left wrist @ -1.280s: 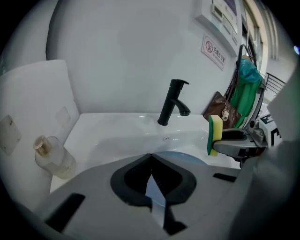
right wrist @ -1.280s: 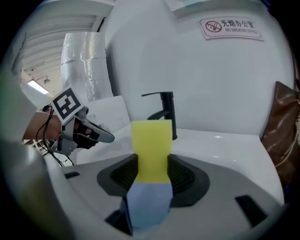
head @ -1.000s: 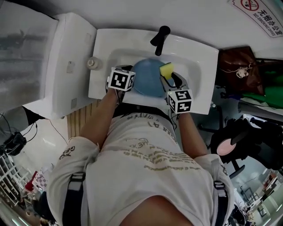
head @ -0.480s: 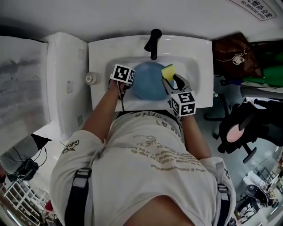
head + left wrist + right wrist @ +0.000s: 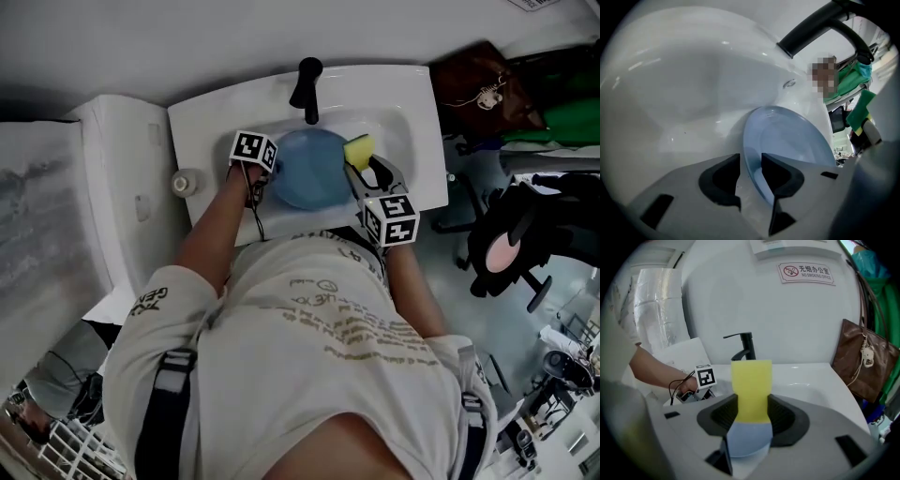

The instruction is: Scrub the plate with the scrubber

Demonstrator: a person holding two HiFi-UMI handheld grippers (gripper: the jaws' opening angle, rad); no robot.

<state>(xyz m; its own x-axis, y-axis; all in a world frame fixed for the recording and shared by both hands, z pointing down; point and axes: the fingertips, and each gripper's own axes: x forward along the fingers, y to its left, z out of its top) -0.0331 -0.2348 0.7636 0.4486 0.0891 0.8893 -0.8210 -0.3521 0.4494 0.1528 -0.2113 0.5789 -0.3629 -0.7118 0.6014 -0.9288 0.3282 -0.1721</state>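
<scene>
Stands at a white sink (image 5: 211, 127) with a gripper in each hand. Has a blue plate (image 5: 309, 171) lying in the basin, at 6 o'clock from the black faucet (image 5: 307, 84). Holds the left gripper (image 5: 751, 163) down at the plate's 9 o'clock edge, pointing steeply into the basin, its jaws just opened and now standing wide, with the plate's rim passing between them but not clamped. Holds the right gripper (image 5: 751, 405) at the plate's 3 o'clock side, jaws closed on a yellow scrubber (image 5: 751, 380), pinching its lower end so that the rest sticks out past the fingertips. Carries the scrubber at about 2 o'clock on the plate's rim; cannot tell whether touching it. Has a small round cap (image 5: 185, 181) on the sink's ledge at 9 o'clock from the plate, a brown bag (image 5: 478, 86) at 2 o'clock from the sink, and a no-smoking sign (image 5: 805, 273) on the wall at 1 o'clock above the faucet.
</scene>
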